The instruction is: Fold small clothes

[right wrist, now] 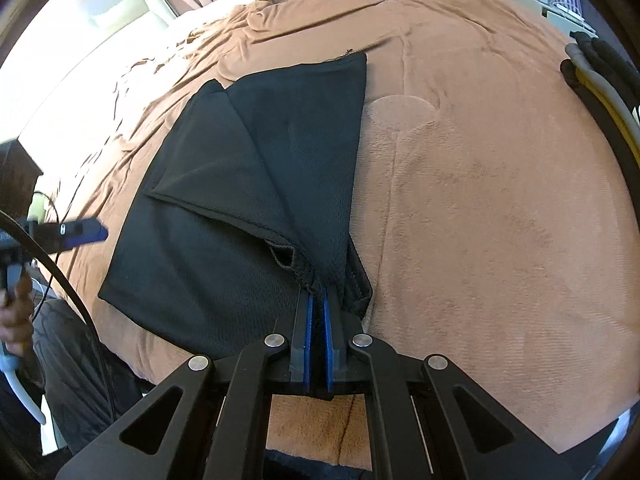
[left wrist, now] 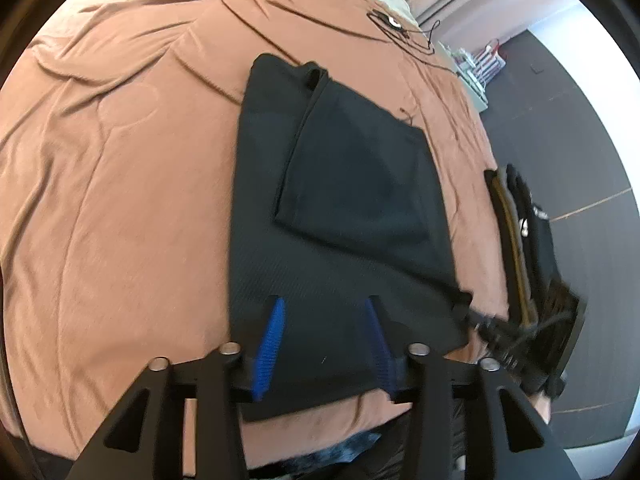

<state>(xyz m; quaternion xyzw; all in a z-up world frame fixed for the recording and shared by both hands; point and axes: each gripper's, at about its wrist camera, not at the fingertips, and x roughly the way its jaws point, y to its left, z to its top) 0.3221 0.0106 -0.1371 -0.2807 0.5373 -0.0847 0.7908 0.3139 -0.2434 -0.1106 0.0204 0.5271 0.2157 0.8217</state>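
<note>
The right gripper (right wrist: 317, 300) is pinching the near hem of the dark mesh-knit garment (right wrist: 248, 168), mid-fold on the brown plush blanket (right wrist: 480, 200). The left gripper (left wrist: 326, 312) is hovering spread wide, gripping nothing. Next, probably carrying that hem toward twelve o'clock, keeping the limp fabric's edges aligned.

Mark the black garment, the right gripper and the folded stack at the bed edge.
black garment (right wrist: 192, 256): right wrist view, flat lower layer.
right gripper (right wrist: 316, 300): right wrist view, between fingertips, shut on the garment's corner.
folded stack (left wrist: 532, 232): left wrist view, top dark piece.
</note>
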